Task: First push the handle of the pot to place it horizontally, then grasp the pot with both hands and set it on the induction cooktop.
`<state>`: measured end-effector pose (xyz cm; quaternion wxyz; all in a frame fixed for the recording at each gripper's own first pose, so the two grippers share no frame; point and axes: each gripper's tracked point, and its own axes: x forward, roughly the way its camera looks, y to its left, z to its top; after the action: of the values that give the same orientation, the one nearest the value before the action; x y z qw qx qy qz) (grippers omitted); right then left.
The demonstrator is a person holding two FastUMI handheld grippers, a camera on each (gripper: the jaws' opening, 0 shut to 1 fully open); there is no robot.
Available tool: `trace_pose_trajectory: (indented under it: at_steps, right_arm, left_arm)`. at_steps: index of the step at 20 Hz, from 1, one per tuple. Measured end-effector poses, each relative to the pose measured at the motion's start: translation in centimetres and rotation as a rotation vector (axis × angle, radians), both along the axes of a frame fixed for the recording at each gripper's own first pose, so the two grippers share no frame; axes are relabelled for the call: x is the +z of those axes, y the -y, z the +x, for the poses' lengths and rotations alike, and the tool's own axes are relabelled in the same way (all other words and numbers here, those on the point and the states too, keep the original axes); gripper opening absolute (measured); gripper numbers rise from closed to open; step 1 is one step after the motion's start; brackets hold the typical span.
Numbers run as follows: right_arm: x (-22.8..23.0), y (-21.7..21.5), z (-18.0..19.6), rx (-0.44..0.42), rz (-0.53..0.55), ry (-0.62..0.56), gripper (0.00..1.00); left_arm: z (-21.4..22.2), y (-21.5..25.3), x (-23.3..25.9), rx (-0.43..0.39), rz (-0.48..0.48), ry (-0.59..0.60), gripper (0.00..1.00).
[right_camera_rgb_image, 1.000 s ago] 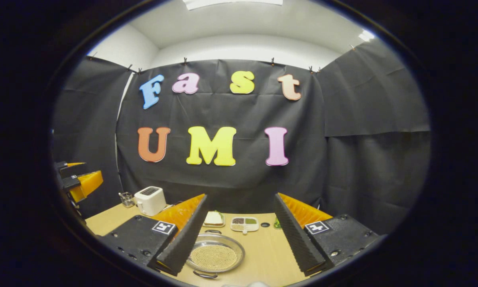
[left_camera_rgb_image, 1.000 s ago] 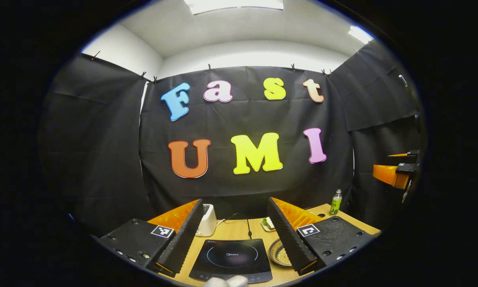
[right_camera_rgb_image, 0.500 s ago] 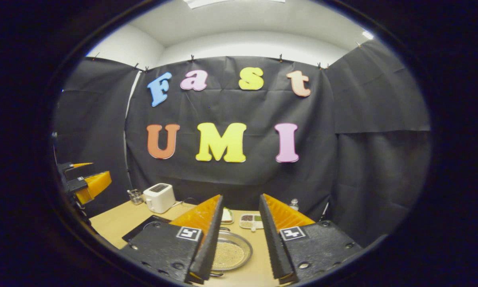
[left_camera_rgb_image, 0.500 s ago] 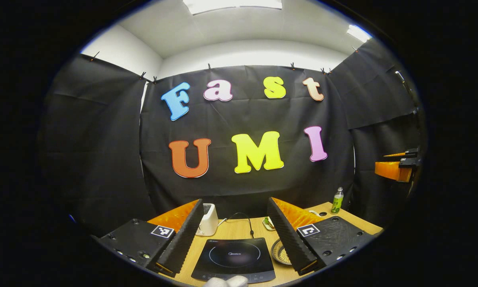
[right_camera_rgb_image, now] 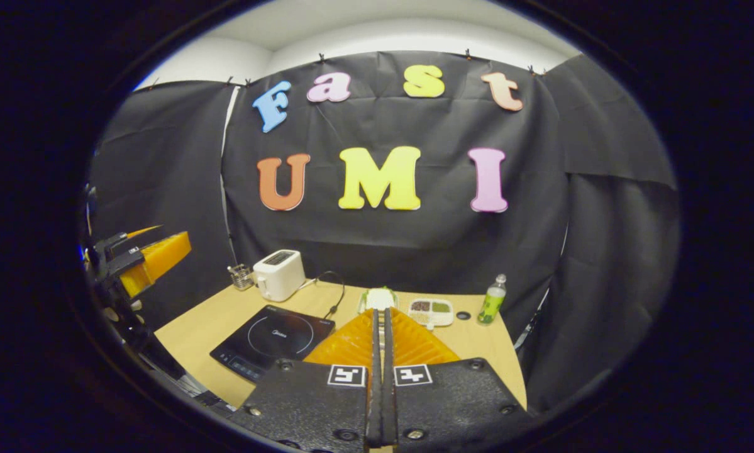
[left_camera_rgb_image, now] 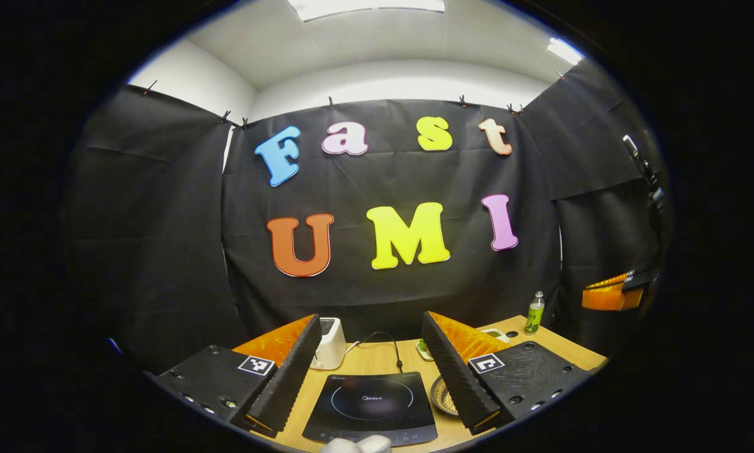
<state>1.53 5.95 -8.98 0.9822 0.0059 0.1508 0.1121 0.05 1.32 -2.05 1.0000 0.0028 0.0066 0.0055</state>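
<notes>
The right gripper [right_camera_rgb_image: 380, 327] has its 2 fingers pressed together with nothing between them, a fitting form for the opening push on the pot's handle. In the right gripper view the pot lies hidden under those fingers, so its handle direction cannot be told there.

In the left gripper view the left gripper [left_camera_rgb_image: 370, 352] stands wide open and empty, its fingers framing the induction cooktop [left_camera_rgb_image: 370, 406] at 6 o'clock. The pot [left_camera_rgb_image: 443, 396], a shallow metal pan with pale grains inside, peeks out just beside the cooktop's right edge, at about 5 o'clock, partly behind the right-hand finger. By my reading the right gripper is the nearer one to it; the handle's long axis is not visible.

The table [right_camera_rgb_image: 207, 321] has bare wood left of the cooktop in the right gripper view. Farther off sit a toaster [right_camera_rgb_image: 279, 275] at 10 o'clock, a divided dish [right_camera_rgb_image: 431, 308] and a green bottle [right_camera_rgb_image: 492, 301] at 1 o'clock, all well apart from the pot's short path.
</notes>
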Motion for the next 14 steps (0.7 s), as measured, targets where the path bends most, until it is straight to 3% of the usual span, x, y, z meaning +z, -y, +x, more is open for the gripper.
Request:
trace_pose_trajectory:
  at_steps: [2, 4, 10, 11, 14]
  right_arm:
    - [-2.6, -1.2, 0.1, 0.033, 0.016, -0.063, 0.0]
    - [-5.4, -2.2, 0.1, 0.06, 0.021, -0.129, 0.04]
    - [-13.4, -4.9, -0.4, 0.123, -0.028, -0.302, 0.04]
    - [-14.6, -5.5, -0.5, 0.134, -0.035, -0.329, 0.0]
    - [-18.3, -6.9, -0.9, 0.162, -0.058, -0.398, 0.04]
  left_arm:
    - [-0.2, -0.2, -0.5, 0.008, -0.004, -0.01, 0.96]
    - [-0.2, -0.6, -1.2, 0.014, -0.003, -0.027, 0.96]
    - [-0.7, -2.1, -3.0, 0.05, -0.003, -0.061, 0.96]
    - [-0.8, -2.3, -3.2, 0.054, -0.004, -0.067, 0.96]
    - [-1.1, -2.7, -3.8, 0.074, -0.015, -0.081, 0.96]
